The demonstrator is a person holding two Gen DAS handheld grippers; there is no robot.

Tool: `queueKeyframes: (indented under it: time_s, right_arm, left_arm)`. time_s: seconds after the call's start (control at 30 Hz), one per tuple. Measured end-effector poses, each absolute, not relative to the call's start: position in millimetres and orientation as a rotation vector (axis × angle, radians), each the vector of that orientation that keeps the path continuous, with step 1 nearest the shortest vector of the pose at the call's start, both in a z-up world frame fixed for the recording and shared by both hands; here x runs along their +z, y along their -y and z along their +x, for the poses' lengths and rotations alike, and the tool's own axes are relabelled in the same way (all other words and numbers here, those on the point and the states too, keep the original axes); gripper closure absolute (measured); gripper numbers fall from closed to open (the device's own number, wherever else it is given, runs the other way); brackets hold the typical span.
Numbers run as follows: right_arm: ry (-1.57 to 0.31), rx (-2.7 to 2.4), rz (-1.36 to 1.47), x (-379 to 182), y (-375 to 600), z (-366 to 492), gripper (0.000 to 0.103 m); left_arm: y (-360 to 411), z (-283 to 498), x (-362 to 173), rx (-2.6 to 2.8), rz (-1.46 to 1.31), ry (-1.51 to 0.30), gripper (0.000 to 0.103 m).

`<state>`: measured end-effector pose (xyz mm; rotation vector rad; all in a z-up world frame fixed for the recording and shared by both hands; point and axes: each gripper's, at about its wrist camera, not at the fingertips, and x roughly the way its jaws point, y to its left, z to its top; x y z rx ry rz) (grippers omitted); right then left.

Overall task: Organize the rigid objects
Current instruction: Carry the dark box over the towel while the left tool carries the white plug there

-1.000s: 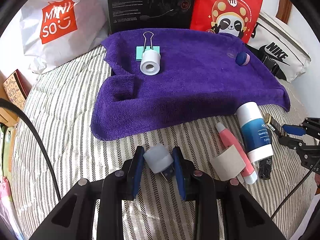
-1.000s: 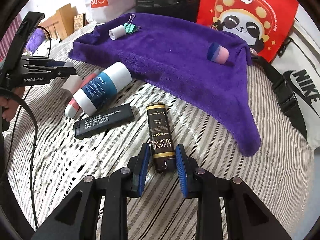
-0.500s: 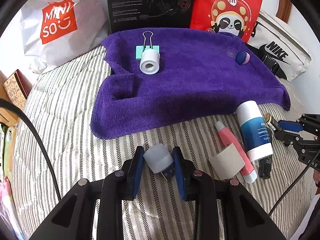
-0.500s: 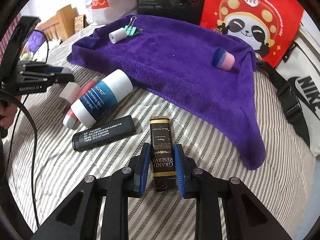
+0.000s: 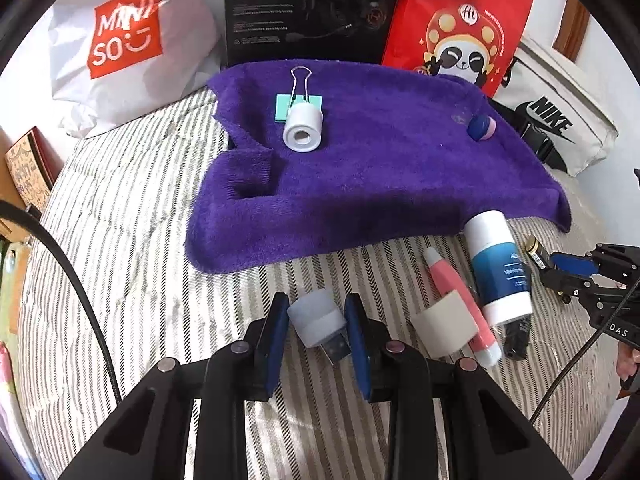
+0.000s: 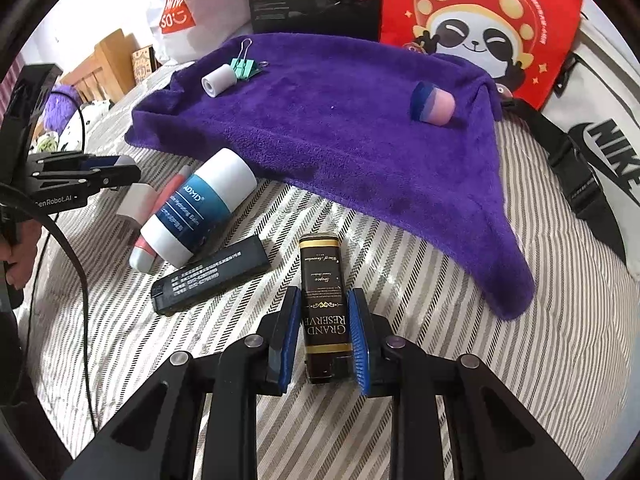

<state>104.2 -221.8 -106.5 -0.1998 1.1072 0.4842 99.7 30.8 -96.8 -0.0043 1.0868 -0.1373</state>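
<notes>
A purple towel (image 5: 380, 168) lies on the striped bed, also in the right wrist view (image 6: 340, 120). On it are a white roll (image 5: 303, 129), a teal binder clip (image 5: 298, 100) and a blue-pink eraser (image 5: 482, 127). My left gripper (image 5: 316, 322) is shut on a grey-capped USB plug (image 5: 318, 322), just off the towel's near edge. My right gripper (image 6: 324, 330) has its pads around a black "Grand Reserve" box (image 6: 324, 308) lying on the bed; the jaws look closed on it.
A white-blue ADMD tube (image 6: 200, 204), a pink tube (image 5: 460, 304), a beige block (image 5: 444, 328) and a black bar (image 6: 210, 276) lie on the stripes. Bags and boxes (image 5: 308, 8) stand behind the towel. A Nike bag (image 6: 600, 152) sits right.
My right gripper has slid forward along the black box, so its pads now sit around the box's middle. My left gripper with the USB plug has barely moved.
</notes>
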Motion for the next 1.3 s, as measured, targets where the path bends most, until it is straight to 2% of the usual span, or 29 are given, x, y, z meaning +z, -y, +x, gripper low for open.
queueKeyframes:
  time_s: [0.5,0.97,1.3]
  right_arm:
    - [-1.025,0.476,-0.099,-64,239,104,0.079]
    - [-0.879,0.492,-0.088,-1,222,197,0.079]
    - [-0.943,0.474,-0.066,-31,227,240,0.079]
  left_arm:
    - [-42,94,-63,-0.202,-0.067,-1.029,0.075]
    - [-35,166,-15,-0.195,0.033,-0.975,0.075]
    - [-21,215,-24,-0.216,0.068,-0.976,0.075]
